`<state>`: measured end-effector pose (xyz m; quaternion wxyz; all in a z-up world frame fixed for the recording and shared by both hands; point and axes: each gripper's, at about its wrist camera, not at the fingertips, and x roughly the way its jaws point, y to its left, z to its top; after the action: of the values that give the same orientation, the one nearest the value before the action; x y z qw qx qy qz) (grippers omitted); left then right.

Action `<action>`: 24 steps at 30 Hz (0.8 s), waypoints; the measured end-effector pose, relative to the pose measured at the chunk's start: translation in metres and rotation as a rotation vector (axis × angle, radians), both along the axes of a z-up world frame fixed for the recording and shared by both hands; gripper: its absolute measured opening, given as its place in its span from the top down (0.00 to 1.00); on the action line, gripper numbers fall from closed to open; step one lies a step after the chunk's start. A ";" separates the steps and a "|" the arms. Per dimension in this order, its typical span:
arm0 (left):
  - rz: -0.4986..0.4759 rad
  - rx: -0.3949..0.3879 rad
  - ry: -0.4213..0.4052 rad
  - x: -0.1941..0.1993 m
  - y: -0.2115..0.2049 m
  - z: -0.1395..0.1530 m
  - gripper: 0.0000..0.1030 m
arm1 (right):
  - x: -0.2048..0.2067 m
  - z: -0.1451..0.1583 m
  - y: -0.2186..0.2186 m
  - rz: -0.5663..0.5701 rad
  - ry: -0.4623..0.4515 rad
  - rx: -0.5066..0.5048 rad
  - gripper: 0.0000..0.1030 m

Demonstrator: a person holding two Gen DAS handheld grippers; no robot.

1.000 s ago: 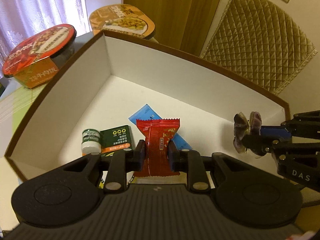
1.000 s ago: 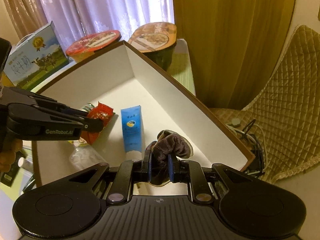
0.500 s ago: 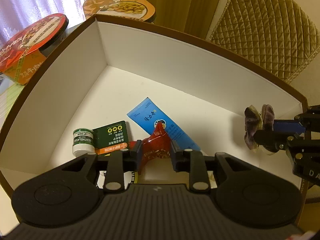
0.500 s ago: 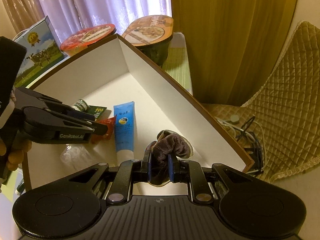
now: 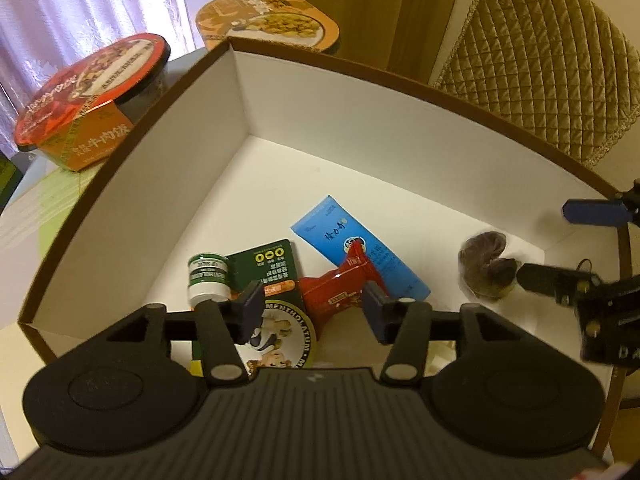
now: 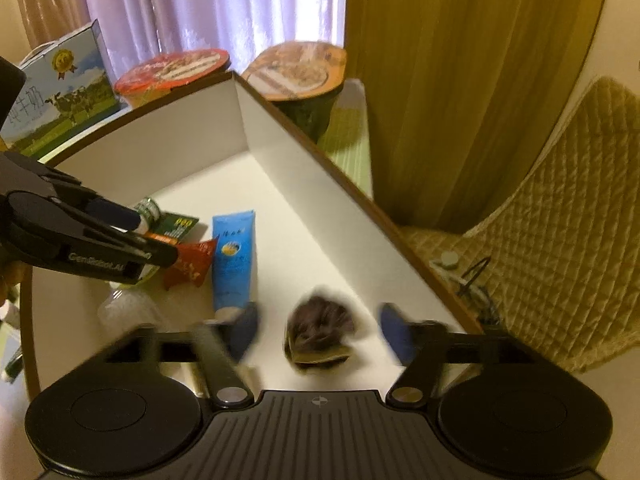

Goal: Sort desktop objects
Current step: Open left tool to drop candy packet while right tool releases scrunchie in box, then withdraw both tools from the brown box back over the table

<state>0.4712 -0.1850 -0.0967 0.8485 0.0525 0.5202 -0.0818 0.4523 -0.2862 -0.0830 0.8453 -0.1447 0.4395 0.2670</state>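
**Both drops made, grippers to withdraw**

Release step, by the look of it. White box (image 5: 172, 184) largest, two lidded meal bowls (image 5: 92, 92) just outside its far corner. On the box floor: blue tube (image 5: 340, 236), red snack packet (image 5: 340, 284) overlapping it, brown wrapped piece (image 5: 486, 268) near the right wall. Left gripper (image 5: 316, 308) spread wide, empty, above the packet; right gripper (image 6: 318, 330) likewise spread, empty, over the brown piece. Next: lift clear of the walls, avoiding each other.

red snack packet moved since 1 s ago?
Yes. The red snack packet has dropped from the left gripper onto the box floor, lying across the blue tube.
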 end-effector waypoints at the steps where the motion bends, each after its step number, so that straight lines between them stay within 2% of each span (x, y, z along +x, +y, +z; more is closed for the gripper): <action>1: 0.001 0.000 -0.005 -0.001 0.001 0.002 0.48 | -0.001 0.001 0.000 0.005 -0.001 0.003 0.32; 3: -0.004 0.005 -0.015 -0.003 0.002 0.005 0.44 | -0.003 0.002 0.000 0.004 0.006 0.008 0.31; 5: -0.011 0.015 -0.024 -0.005 0.002 0.009 0.33 | -0.006 0.002 0.001 0.005 0.015 0.006 0.26; 8: -0.021 0.037 -0.043 -0.010 0.002 0.014 0.28 | -0.011 0.002 0.002 0.004 0.021 0.002 0.18; 17: -0.031 0.064 -0.071 -0.021 0.006 0.022 0.17 | -0.025 0.008 0.008 0.010 0.024 0.000 0.07; 20: -0.030 0.063 -0.079 -0.025 0.008 0.025 0.16 | -0.028 0.011 0.009 0.002 0.016 -0.001 0.02; 24: -0.031 0.049 -0.089 -0.033 0.011 0.031 0.16 | -0.032 0.016 0.009 -0.007 0.009 0.007 0.02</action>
<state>0.4382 -0.1735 -0.0658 0.8679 0.0851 0.4828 -0.0799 0.4199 -0.2768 -0.0671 0.8448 -0.1388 0.4429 0.2663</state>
